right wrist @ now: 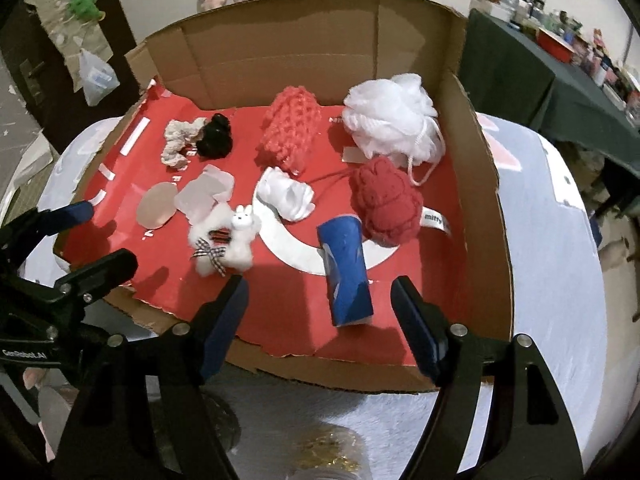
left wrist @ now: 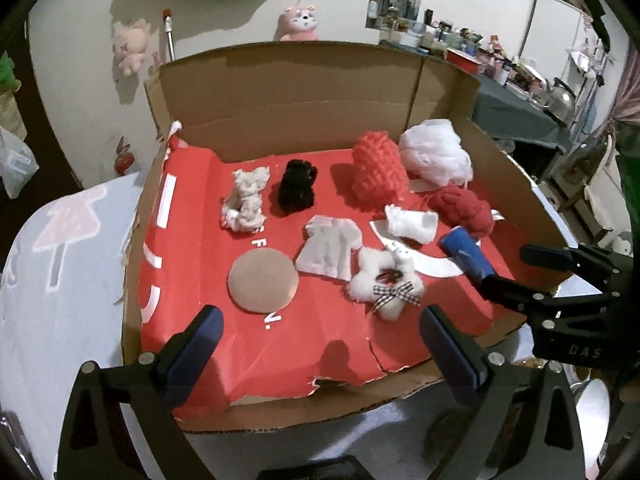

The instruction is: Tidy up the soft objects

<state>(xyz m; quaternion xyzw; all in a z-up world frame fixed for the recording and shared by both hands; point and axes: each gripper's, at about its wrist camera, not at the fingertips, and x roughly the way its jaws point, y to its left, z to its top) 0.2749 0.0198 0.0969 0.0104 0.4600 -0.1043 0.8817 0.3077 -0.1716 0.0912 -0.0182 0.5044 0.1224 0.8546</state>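
White-clothed table (right wrist: pixel 560 264) carries your cardboard tray (right wrist: pixel 486 216) of soft toys. Both grippers, left (left wrist: pixel 320 344) and right (right wrist: pixel 320 312), hover at its near edge, jaws apart, empty; a blue roll (right wrist: pixel 348 272) lies nearest right.

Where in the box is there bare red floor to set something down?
Bare patches: the front edge, between the round beige pad and left gripper, and the left strip past the cream scrunchie. Crowded: the right, around the mesh pouf, red knit and blue tube.
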